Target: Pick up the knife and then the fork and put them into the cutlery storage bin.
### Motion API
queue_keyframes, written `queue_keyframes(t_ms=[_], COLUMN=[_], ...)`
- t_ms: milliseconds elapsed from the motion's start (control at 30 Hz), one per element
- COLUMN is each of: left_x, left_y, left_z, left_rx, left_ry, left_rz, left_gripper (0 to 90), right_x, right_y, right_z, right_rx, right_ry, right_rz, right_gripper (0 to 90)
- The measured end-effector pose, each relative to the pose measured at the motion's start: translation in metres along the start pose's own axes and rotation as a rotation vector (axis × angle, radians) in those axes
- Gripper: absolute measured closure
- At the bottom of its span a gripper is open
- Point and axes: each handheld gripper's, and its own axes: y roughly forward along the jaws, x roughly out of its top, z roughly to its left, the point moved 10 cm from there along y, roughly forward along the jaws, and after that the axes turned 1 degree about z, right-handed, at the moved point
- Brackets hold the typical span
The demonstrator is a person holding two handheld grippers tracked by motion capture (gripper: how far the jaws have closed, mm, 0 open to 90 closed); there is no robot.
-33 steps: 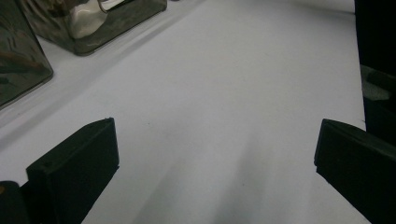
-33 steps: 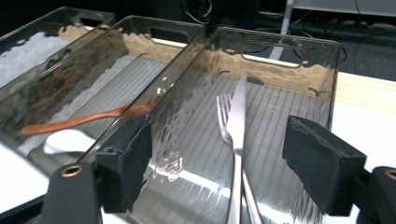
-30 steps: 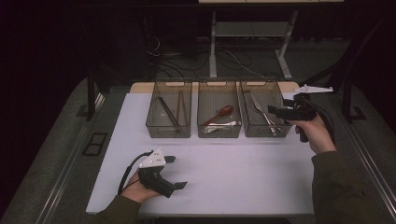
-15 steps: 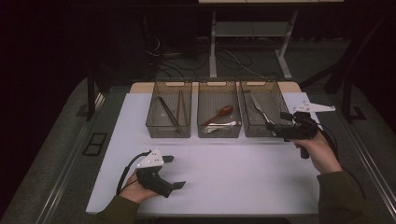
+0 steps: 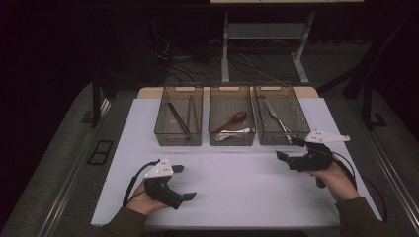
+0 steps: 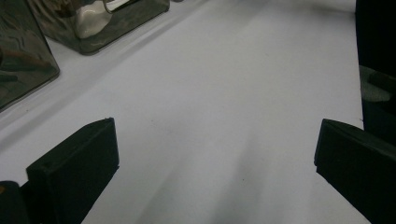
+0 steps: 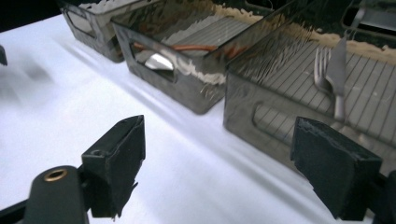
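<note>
While the left gripper point(image 5: 181, 181) rests low on the white table point(image 5: 237, 197) near the person's side, jaws spread wide with nothing between them, the right gripper point(image 5: 288, 148) has pulled back from where it hovered a second ago over the right-hand bin point(image 5: 279, 138), and now sits just in front of that bin's near wall, its jaws likewise released and empty. In the right gripper view the fork point(image 7: 321, 70) and the knife point(image 7: 340, 74) lie side by side on the ribbed floor of that bin, just beyond the spread jaws. The middle bin point(image 5: 232, 139) holds a brown spoon point(image 5: 232, 120) and a pale one point(image 5: 234, 134); the left bin point(image 5: 178, 137) holds dark and wooden chopsticks point(image 5: 184, 117). Nothing lies loose on the bare table. Judging by the retreat with empty jaws and every utensil already sorted into a bin, the sorting looks finished or nearly so, and both hands seem to be settling toward rest rather than lining up another pick
</note>
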Motion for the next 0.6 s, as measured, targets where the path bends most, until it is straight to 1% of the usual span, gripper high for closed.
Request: queue_keyframes(t_ms=[133, 300, 333, 400, 467, 500, 600], left_x=[0.0, 0.0, 0.0, 0.0, 0.0, -0.001, 0.0], left_y=[0.0, -0.001, -0.001, -0.001, -0.001, -0.001, -0.001], left_z=[0.0, 0.0, 0.0, 0.0, -0.001, -0.001, -0.001], left_rx=[-0.001, -0.001, -0.001, 0.0, -0.001, -0.002, -0.002], left_ry=[0.001, 0.002, 0.003, 0.003, 0.001, 0.01, 0.009], left_rz=[-0.001, 0.0, 0.0, 0.001, 0.001, 0.008, 0.007], left_gripper=[0.0, 0.0, 0.0, 0.0, 0.0, 0.0, 0.0], right_x=[-0.014, -0.028, -0.03, -0.034, -0.037, -0.039, -0.045], right_y=[0.003, 0.005, 0.005, 0.004, 0.002, 0.002, -0.001], right_z=[0.007, 0.018, 0.02, 0.022, 0.024, 0.024, 0.028], right_rx=[0.018, 0.044, 0.046, 0.047, 0.045, 0.044, 0.053], right_ry=[-0.003, -0.008, -0.014, -0.005, -0.017, -0.018, -0.014], right_rz=[0.006, 0.027, 0.03, 0.032, 0.033, 0.033, 0.041], right_gripper=[18.4, 18.3, 18.3, 18.3, 18.3, 18.3, 18.3])
